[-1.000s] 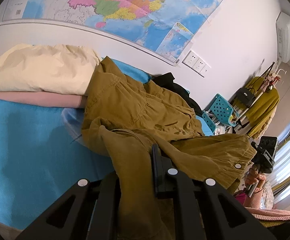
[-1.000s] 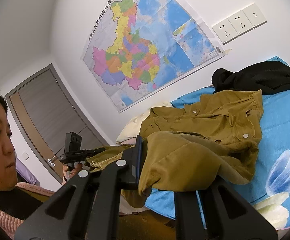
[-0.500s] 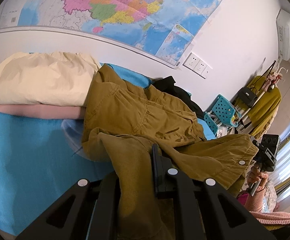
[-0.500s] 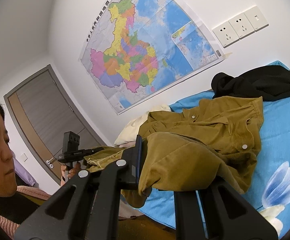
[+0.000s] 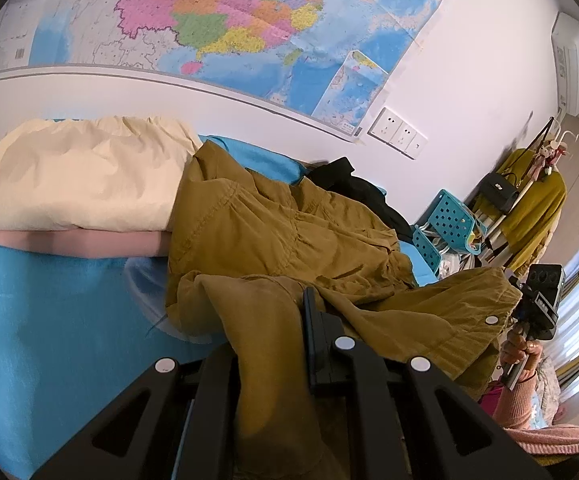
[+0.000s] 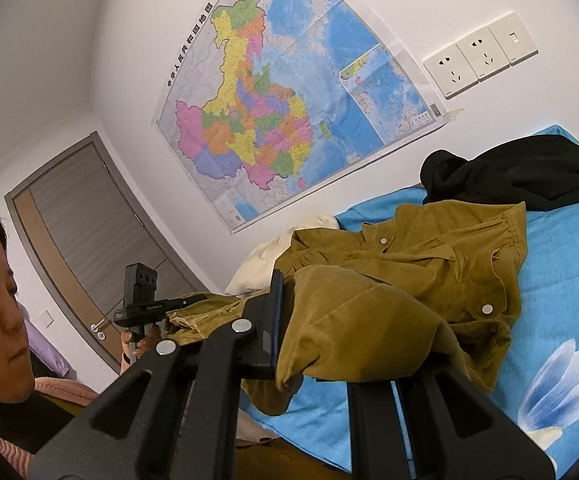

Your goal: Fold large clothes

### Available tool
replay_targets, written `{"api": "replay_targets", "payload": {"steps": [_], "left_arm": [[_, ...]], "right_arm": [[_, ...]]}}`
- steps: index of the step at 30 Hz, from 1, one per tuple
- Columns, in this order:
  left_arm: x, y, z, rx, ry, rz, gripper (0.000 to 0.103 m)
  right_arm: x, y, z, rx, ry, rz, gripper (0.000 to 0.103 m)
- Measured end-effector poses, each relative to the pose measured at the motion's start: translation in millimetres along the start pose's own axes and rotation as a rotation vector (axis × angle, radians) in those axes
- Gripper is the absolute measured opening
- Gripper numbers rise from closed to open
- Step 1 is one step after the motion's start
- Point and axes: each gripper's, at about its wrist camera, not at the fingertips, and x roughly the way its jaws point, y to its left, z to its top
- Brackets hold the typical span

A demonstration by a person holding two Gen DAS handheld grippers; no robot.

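**Both grippers clamping the mustard jacket over the blue bed**

Left wrist view: the left gripper is pinching a fold of the mustard corduroy jacket, its jaws drawn together on the cloth, which is draping down between the black finger frames. The rest of the jacket is lying spread across the blue bedspread, its upper edge touching a cream duvet that is sitting on a pink folded blanket. A black garment is lying behind the jacket, near the wall. At the right, the right gripper is gripping the jacket's far hem, held by a hand in a pink sleeve. Beyond the bed, a turquoise perforated basket is standing; what is lying in it is too small to tell. A map is hanging on the wall.

Right wrist view: the right gripper is clamping a bunched hem of the jacket, jaws closed on the fabric. The jacket is stretching leftward to the left gripper, which is biting its other end. The jacket's body is resting on the bedspread, just beside the black garment.
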Motion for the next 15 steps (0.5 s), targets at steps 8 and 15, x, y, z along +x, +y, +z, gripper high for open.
{"api": "replay_targets", "payload": {"steps": [8, 15], "left_arm": [[1.0, -1.6, 5.6, 0.009, -0.002, 0.010, 0.009], [2.5, -3.0, 8.7, 0.015, 0.001, 0.018, 0.009]], "right_arm": [[4.5, 0.2, 4.6, 0.001, -0.003, -0.005, 0.010], [5.7, -1.1, 7.3, -0.001, -0.003, -0.005, 0.010]]}}
